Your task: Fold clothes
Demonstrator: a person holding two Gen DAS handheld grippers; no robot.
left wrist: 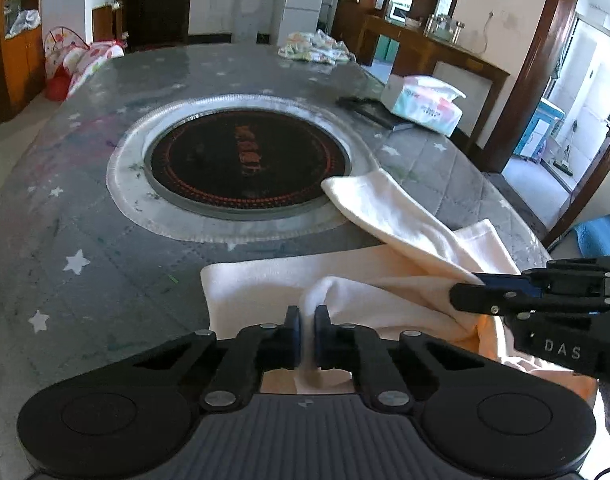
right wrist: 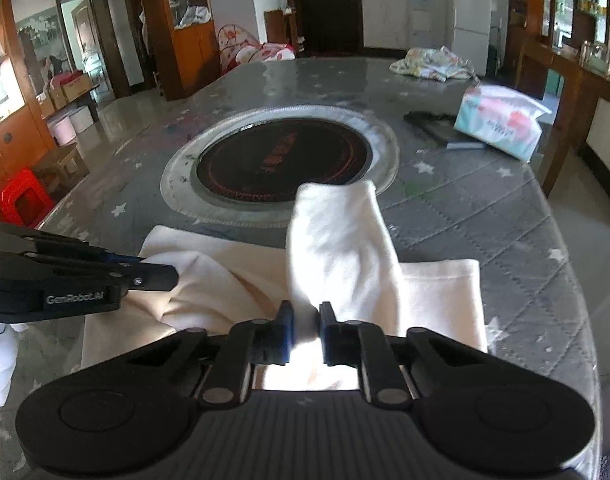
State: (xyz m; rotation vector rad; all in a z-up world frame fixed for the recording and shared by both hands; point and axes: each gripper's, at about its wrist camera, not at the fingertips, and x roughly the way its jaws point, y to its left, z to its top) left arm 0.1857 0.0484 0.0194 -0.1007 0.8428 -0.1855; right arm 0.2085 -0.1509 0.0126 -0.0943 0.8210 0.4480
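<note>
The left gripper has its jaws pressed together on a raised fold of the cream garment, which lies at the near edge of the grey star-printed table. The right gripper likewise pinches a bunched part of the same garment, from which a sleeve-like length runs away toward the table's middle. In the left wrist view the right gripper comes in from the right, its side lettered "DAS"; in the right wrist view the left gripper comes in from the left, marked "GenRobot.AI". Just past the sleeve's end sits a round black cooktop in a silver ring, with orange writing too blurred to read. Farther right lie a dark flat object and a tissue pack, its print illegible. At the far edge lies a heap of patterned cloth.
</note>
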